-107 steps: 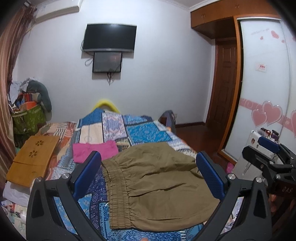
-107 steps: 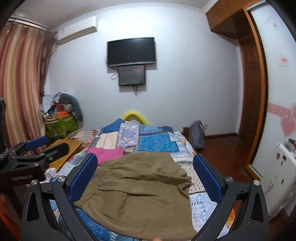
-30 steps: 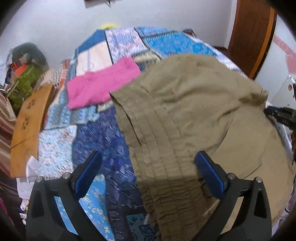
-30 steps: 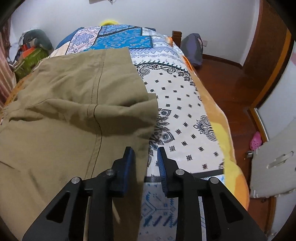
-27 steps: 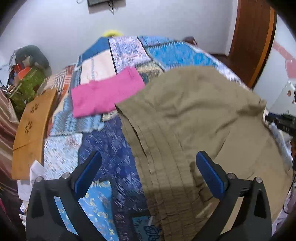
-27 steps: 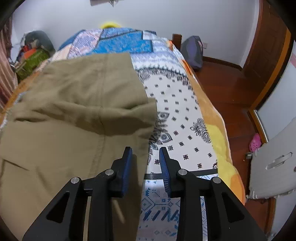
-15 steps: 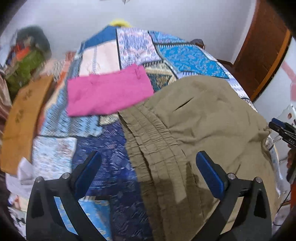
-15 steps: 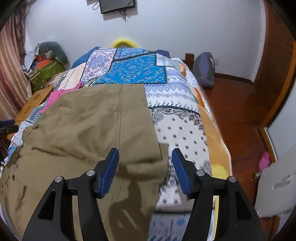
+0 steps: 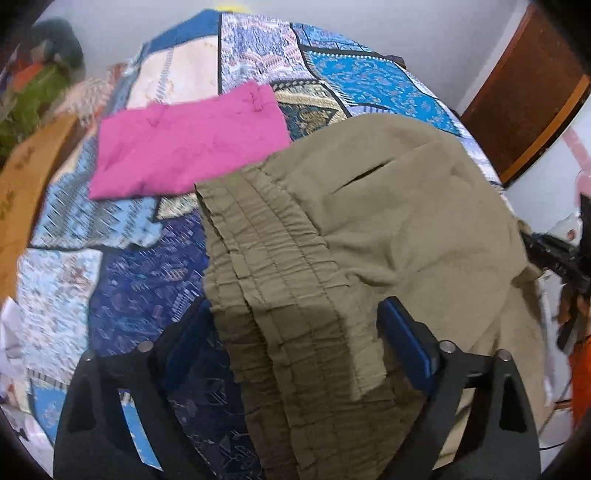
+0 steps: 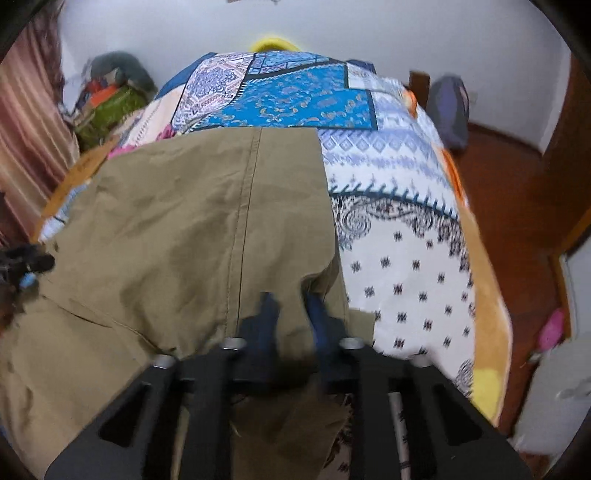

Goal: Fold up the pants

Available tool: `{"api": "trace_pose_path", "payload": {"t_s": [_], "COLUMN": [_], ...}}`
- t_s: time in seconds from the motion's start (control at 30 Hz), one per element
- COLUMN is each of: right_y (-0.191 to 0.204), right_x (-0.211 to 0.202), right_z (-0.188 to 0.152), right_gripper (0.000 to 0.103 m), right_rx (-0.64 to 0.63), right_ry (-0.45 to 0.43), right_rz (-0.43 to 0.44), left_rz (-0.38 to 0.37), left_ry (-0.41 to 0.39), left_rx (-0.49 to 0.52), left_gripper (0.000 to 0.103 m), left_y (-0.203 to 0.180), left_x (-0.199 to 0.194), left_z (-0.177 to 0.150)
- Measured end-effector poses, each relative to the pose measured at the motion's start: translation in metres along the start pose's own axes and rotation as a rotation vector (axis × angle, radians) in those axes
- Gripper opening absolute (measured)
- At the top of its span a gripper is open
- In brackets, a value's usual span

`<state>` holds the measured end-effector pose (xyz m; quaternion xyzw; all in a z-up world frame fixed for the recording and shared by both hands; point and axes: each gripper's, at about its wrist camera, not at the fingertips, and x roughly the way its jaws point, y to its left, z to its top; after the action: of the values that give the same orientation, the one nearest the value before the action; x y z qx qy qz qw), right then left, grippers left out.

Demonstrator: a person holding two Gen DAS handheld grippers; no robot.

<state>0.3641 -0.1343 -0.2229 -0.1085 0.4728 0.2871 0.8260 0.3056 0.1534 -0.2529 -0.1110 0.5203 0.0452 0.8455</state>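
Now both gripper (image 9: 295,332) pairs straddle the pants' (image 9: 388,221) near edge.

I see a bed under a blue patchwork quilt (image 10: 295,96), its right side white with small dark motifs. Behind it stands a plain white wall (image 10: 369,29). To my right lies a reddish-brown wooden floor (image 10: 517,192), a grey-purple bag (image 10: 448,110) resting on it beside the bed. On the left hangs a striped pink-brown curtain (image 10: 26,122), near a cluttered green heap (image 10: 110,107). A brown wooden door (image 9: 517,92) shows in the left wrist view.
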Motion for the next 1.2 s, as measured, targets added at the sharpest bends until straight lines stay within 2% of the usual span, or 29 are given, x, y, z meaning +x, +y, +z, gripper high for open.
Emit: {"api": "trace_pose_path", "payload": {"t_s": [0.07, 0.17, 0.3, 0.5, 0.6, 0.67, 0.73, 0.87, 0.97, 1.07, 1.2], "right_y": [0.005, 0.012, 0.009, 0.009, 0.005, 0.005, 0.004, 0.000, -0.001, -0.004, -0.013], "right_x": [0.001, 0.007, 0.009, 0.005, -0.009, -0.020, -0.033, -0.045, -0.042, -0.032, -0.003], "right_z": [-0.001, -0.002, 0.002, 0.004, 0.009, 0.012, 0.017, 0.037, 0.053, 0.068, 0.086], "right_gripper": [0.011, 0.010, 0.009, 0.011, 0.023, 0.041, 0.055, 0.064, 0.067, 0.067, 0.066], "right_rx": [-0.053, -0.115, -0.117, -0.096, -0.061, -0.043, -0.023, 0.021, 0.055, 0.060, 0.072], "right_ry": [-0.009, -0.012, -0.010, 0.018, 0.020, -0.009, -0.055, -0.116, -0.135, -0.153, -0.118], "right_rz": [-0.043, -0.115, -0.173, -0.170, -0.142, -0.127, -0.104, -0.047, 0.000, 0.023, 0.032], "left_rz": [0.079, 0.138, 0.166, 0.153, 0.157, 0.170, 0.177, 0.201, 0.177, 0.151, 0.119], "left_ry": [-0.042, -0.069, -0.081, -0.062, -0.092, -0.149, -0.183, -0.229, -0.191, -0.118, -0.023], "left_rx": [0.036, 0.073, 0.075, 0.084, 0.117, 0.146, 0.159, 0.151, 0.119, 0.072, 0.003], "left_gripper": [0.087, 0.088, 0.088, 0.088, 0.088, 0.090, 0.095, 0.099, 0.099, 0.099, 0.099], "left_y": [-0.004, -0.004, -0.003, -0.003, -0.007, -0.009, -0.008, 0.005, 0.018, 0.032, 0.047], "left_x": [-0.004, -0.005, -0.005, -0.007, -0.027, -0.046, -0.058, -0.068, -0.056, -0.030, 0.009], "left_z": [-0.001, -0.004, -0.006, -0.002, 0.000, 0.004, 0.011, 0.036, 0.054, 0.070, 0.081]}}
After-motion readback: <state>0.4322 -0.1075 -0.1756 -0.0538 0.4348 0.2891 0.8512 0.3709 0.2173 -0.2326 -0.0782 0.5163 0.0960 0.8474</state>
